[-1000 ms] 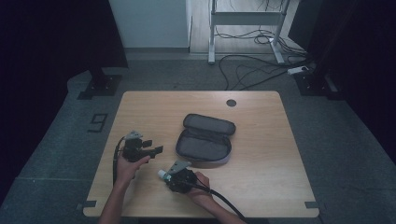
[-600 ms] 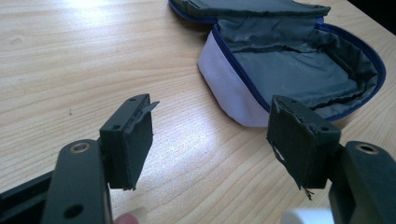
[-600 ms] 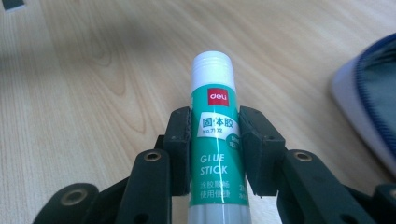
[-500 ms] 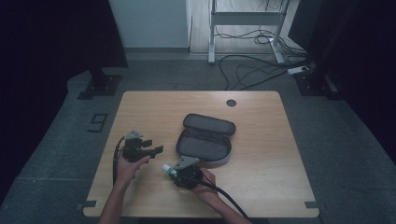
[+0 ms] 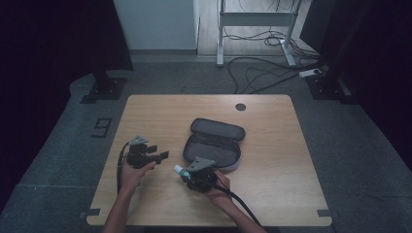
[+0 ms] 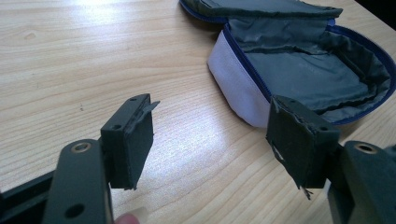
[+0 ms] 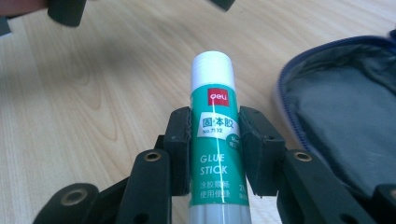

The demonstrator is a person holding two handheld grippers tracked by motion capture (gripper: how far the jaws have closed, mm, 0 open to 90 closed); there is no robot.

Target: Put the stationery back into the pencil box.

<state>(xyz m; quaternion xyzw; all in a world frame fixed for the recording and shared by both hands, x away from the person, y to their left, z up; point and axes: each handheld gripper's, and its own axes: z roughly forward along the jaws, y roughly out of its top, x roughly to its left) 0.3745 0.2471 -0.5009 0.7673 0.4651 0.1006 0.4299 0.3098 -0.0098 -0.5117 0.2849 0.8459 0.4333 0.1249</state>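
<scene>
Right gripper (image 7: 214,154) clamped on the glue stick (image 7: 215,140) just left of the open pouch (image 5: 214,145), not yet inside; left gripper (image 6: 215,140) wide & empty nr the pouch, so looks abt halfway.

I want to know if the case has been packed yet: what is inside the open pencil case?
The pencil case lies unzipped, showing only its wrinkled grey lining; nothing is visibly inside. Its near wall hides part of the bottom. The glue stick is outside, clamped in the right gripper.

Wooden table (image 5: 272,145) on grey carpet (image 5: 350,145), cables (image 5: 262,63) behind.
</scene>
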